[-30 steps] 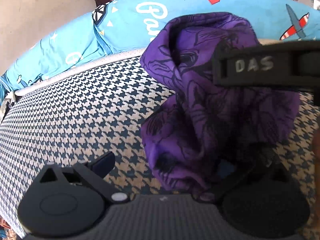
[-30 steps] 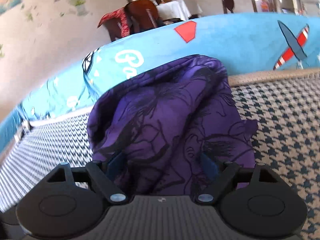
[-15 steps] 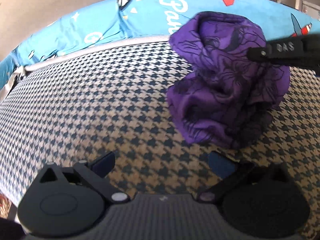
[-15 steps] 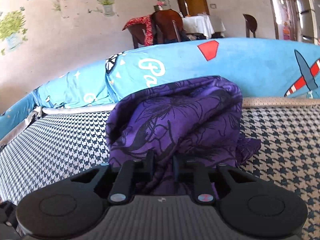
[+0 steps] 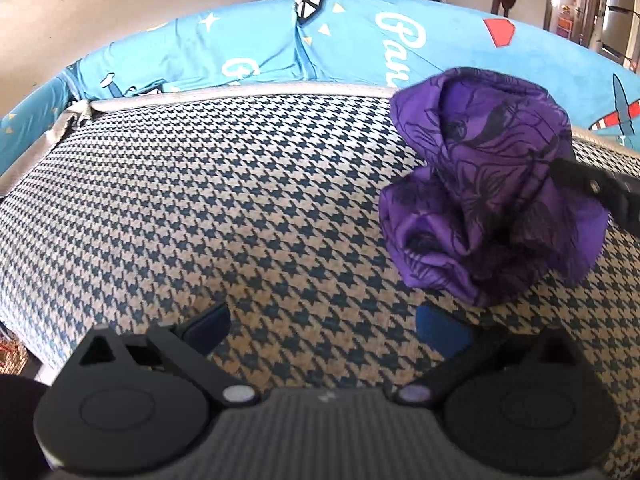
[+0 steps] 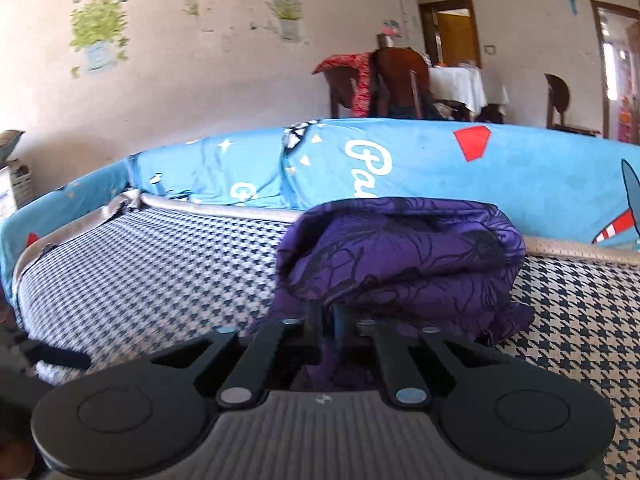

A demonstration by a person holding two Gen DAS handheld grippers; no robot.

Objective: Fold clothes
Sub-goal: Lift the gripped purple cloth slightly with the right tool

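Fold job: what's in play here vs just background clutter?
In play:
purple garment
right gripper, shut on it
left gripper, open
houndstooth cushion

Background:
blue cover
chairs
white-clothed table
wall stickers

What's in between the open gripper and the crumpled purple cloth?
Only bare houndstooth sofa cover lies between the left gripper and the crumpled purple flower-print cloth, as the left wrist view shows.

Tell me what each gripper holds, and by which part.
The right gripper is shut on the purple garment, pinching a fold on its near side. The left gripper is open over the houndstooth cover, holding nothing.
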